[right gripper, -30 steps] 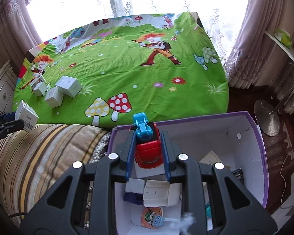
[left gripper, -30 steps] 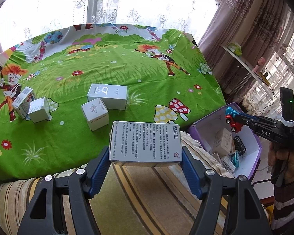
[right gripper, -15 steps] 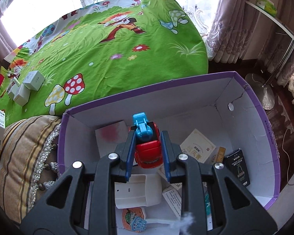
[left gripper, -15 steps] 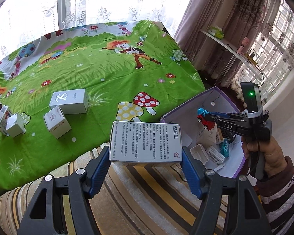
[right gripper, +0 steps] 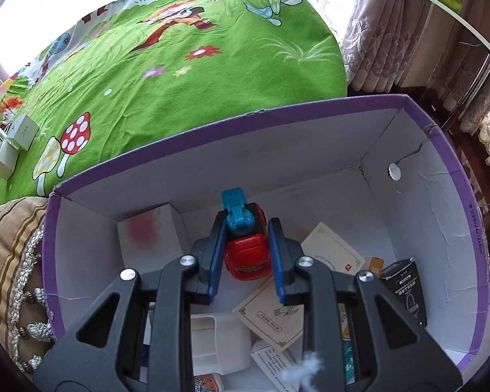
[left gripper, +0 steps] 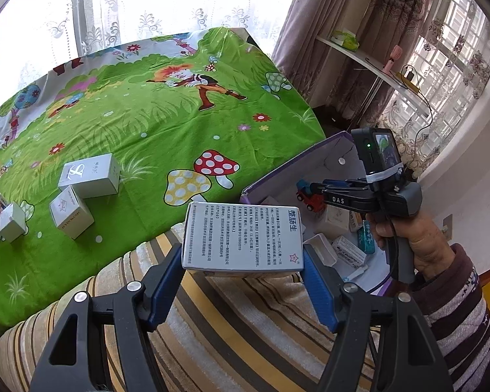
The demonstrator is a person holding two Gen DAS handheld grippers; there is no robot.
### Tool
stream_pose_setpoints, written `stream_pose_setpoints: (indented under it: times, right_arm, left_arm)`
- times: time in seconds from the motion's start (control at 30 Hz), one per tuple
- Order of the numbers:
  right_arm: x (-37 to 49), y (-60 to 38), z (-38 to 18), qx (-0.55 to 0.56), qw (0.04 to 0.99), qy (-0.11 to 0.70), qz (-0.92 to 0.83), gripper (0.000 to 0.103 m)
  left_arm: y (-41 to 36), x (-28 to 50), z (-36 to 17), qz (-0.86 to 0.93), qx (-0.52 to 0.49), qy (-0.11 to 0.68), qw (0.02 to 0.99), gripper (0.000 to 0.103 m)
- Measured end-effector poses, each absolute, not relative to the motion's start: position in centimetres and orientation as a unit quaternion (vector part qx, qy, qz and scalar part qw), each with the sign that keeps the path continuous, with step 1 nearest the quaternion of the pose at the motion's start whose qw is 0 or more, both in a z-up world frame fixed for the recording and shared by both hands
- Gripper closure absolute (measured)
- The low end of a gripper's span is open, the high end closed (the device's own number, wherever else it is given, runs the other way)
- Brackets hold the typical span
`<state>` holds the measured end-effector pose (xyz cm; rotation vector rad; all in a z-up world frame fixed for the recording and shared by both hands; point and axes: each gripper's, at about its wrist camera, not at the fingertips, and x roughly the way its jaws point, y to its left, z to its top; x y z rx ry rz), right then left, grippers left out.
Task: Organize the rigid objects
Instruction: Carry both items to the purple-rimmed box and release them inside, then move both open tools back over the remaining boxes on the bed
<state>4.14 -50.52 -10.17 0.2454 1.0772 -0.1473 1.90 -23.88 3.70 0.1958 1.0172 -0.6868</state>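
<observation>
Right claw w/ jaws just easing apart round red toy truck, low inside purple box: may tip onto cartons. Left claw clamps medicine box beside the box; could collide w/ right claw.

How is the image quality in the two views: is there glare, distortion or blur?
Left wrist view: the window is blown out white, straight edges bow from fisheye, and the text on the held box is sharp. Right wrist view: the purple box rim curves strongly, the toy car is sharp, and the corners go dark.
</observation>
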Motion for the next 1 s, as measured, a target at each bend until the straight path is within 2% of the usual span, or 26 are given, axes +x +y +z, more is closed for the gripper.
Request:
stream_pose_setpoints:
  times: [0.37, 0.67, 1.0]
  right_arm:
    - [1.3, -52.4, -6.9, 0.151, 0.861, 0.476, -0.096, 0.041]
    - [-0.9, -53.6, -5.0, 0.173, 0.866, 0.456, -0.112, 0.035]
    - [-1.4, -52.7, -2.8, 0.172, 0.876, 0.437, -0.106, 0.029]
  left_arm:
    - [-27.3, 1.3, 3.7, -0.361, 0.1, 0.47, 0.8, 0.033]
    - [-30.1, 0.2, 4.1, -0.417, 0.088, 0.467, 0.775, 0.03]
    - [-28.0, 1.4, 3.9, -0.394, 0.052, 0.48, 0.782, 0.029]
